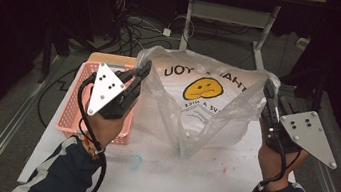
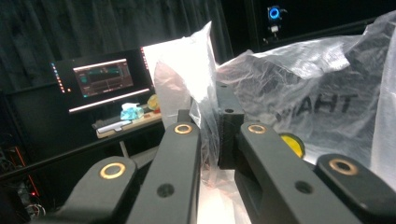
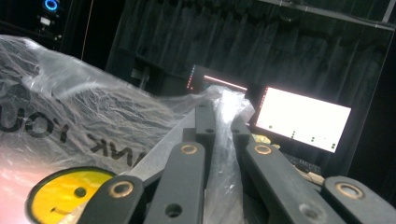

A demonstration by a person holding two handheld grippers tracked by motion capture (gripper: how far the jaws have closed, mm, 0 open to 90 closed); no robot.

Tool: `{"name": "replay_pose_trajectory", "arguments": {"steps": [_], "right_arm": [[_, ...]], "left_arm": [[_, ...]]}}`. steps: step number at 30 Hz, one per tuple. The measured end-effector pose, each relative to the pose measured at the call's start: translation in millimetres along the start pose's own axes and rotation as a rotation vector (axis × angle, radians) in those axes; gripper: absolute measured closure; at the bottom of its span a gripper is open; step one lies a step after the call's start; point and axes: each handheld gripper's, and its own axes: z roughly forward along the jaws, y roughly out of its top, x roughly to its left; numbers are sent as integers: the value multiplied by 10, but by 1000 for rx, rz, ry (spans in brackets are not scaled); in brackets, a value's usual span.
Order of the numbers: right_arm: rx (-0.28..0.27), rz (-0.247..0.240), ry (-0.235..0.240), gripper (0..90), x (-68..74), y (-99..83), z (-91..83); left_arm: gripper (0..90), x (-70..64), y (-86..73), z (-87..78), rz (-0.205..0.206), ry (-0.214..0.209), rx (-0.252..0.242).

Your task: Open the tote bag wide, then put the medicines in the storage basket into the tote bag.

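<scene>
While I am looking down from the high view, I am holding a thin plastic bag [image 1: 198,100] up off the table [image 1: 172,177], my left gripper [image 1: 143,70] pinching its left handle and my right gripper [image 1: 267,87] pinching its right handle. The bag is hanging over the far middle of the table, mouth pulled wide, its yellow smiley print facing me. I judge I am in the opening step; next I would need to keep both pinches firm and the mouth taut so something can go in. A pink basket [image 1: 72,107] is sitting at the table's left edge.

Along the left gripper view, my jaws are pressing together on a fold of the bag [image 2: 208,116]. Behind it a lit screen [image 2: 103,79] is glowing on a dark desk.

Along the right gripper view, my jaws are likewise clamping a strip of the bag [image 3: 224,154]. A bright monitor [image 3: 301,119] is shining before black curtains [image 3: 261,42].
</scene>
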Motion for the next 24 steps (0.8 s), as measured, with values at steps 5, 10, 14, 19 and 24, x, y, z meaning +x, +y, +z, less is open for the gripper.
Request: {"name": "replay_pose_trajectory", "arguments": {"steps": [5,10,14,19,24], "right_arm": [[21,-4,2,900,24,-92,-4],[61,-13,8,900,14,-216,62],[80,-16,-1,900,-19,-281,87],[57,-7,-44,900,-211,-98,77],[26,-1,-64,900,-298,29,15]], "left_arm": [[868,-9,-132,15,3,3,24],[867,39,-251,47,9,0,63],[869,141,-217,26,-10,18,57],[869,267,78,-64,-7,53,13],[868,179,159,-119,22,43,-4]]}}
